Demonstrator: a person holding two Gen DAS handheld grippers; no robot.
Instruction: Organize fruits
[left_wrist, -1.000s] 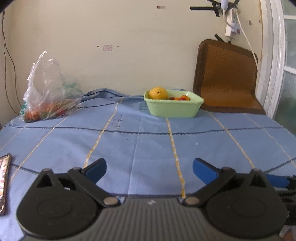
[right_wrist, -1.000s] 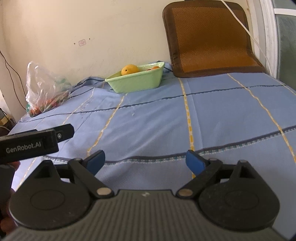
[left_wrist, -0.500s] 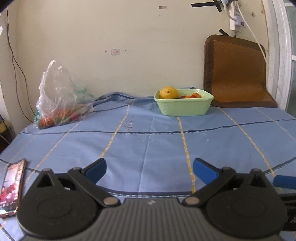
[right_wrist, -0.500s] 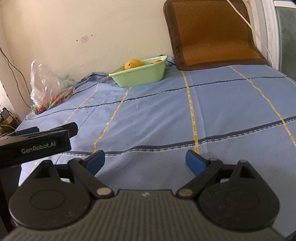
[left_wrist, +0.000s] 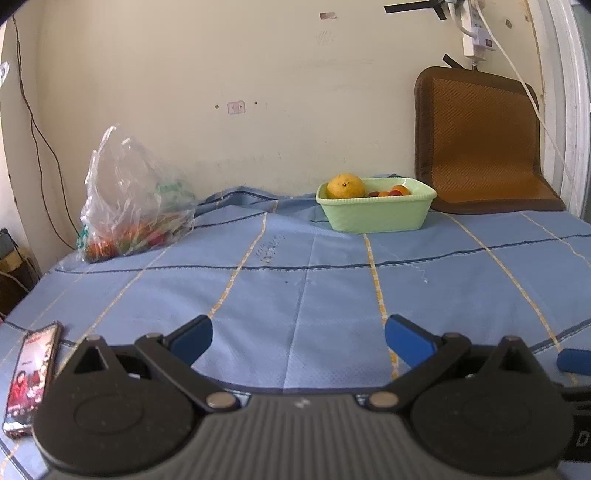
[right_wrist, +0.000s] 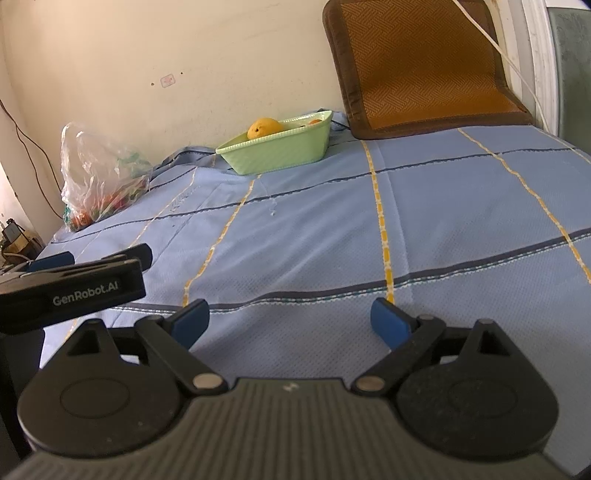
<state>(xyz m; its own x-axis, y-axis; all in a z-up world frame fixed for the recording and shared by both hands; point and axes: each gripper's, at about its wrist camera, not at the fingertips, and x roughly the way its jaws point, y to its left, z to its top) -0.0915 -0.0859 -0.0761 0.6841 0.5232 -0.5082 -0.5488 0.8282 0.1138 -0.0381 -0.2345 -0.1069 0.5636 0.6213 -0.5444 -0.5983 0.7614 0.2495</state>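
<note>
Plastic bag of fruit (left_wrist: 129, 206) at 11 o'clock from left hand-held gripper (left_wrist: 298, 341), nearer than right hand-held gripper (right_wrist: 290, 319). Both spread wide, holding nothing.

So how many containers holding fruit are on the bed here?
2. A green tub sits near the wall beside the brown mat, holding a big yellow fruit and smaller ones. A clear plastic bag sits far left; its contents are partly hidden.

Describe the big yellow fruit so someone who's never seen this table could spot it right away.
Find the pale green dish at the far edge of the blue checked cloth, near the wall. The yellow fruit sits in its left end, rising above the rim. It is far larger than the small orange and red fruits beside it.
</note>
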